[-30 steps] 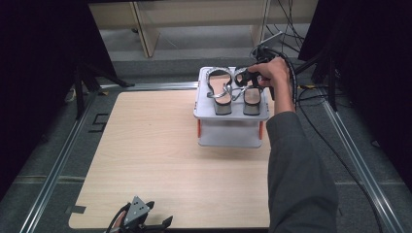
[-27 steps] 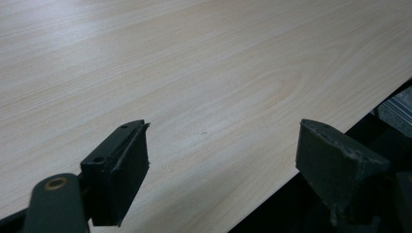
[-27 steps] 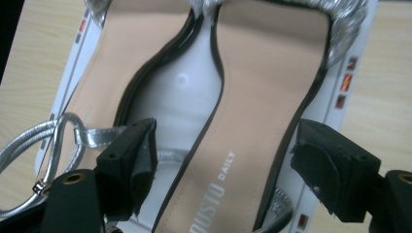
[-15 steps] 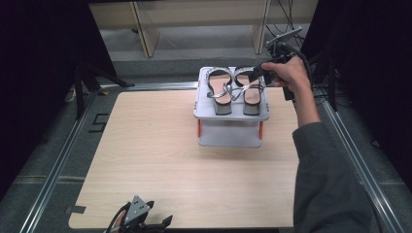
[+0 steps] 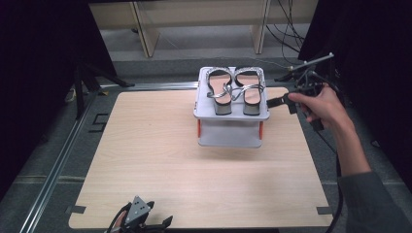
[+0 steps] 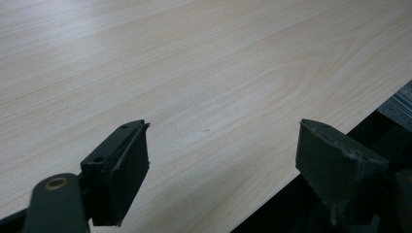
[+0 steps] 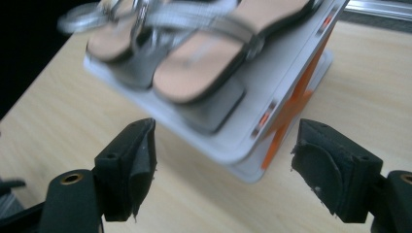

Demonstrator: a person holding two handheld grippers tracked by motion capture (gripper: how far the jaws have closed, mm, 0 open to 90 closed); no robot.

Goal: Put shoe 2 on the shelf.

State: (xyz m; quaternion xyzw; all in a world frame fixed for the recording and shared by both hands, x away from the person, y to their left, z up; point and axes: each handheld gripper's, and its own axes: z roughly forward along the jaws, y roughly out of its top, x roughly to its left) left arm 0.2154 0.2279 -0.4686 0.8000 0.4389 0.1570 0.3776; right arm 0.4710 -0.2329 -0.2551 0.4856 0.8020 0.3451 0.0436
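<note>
A pair of silver strappy sandals with tan insoles, the left one (image 5: 218,90) and the right one (image 5: 248,90), lies side by side on the top shelf of a small white two-tier rack (image 5: 230,115) at the back of the table. My right gripper (image 5: 275,102), held in a hand, hovers just right of the rack's top shelf, open and empty. In the right gripper view (image 7: 223,141) the nearer sandal (image 7: 214,63) and the rack's edge (image 7: 277,92) lie ahead of the spread jaws. My left gripper (image 5: 154,224) rests at the table's front edge, open (image 6: 223,136) over bare wood.
The light wooden table (image 5: 145,145) has metal rails (image 5: 56,162) along its left side. Its front edge drops off beside the left gripper (image 6: 311,160). Cables (image 5: 291,29) and wooden furniture legs (image 5: 145,26) stand behind the table; dark curtains flank both sides.
My right gripper has drawn back from over the sandals to the right side of the rack, and the arm has swung rightward. The sandals stay on the rack. The left gripper has not moved.
</note>
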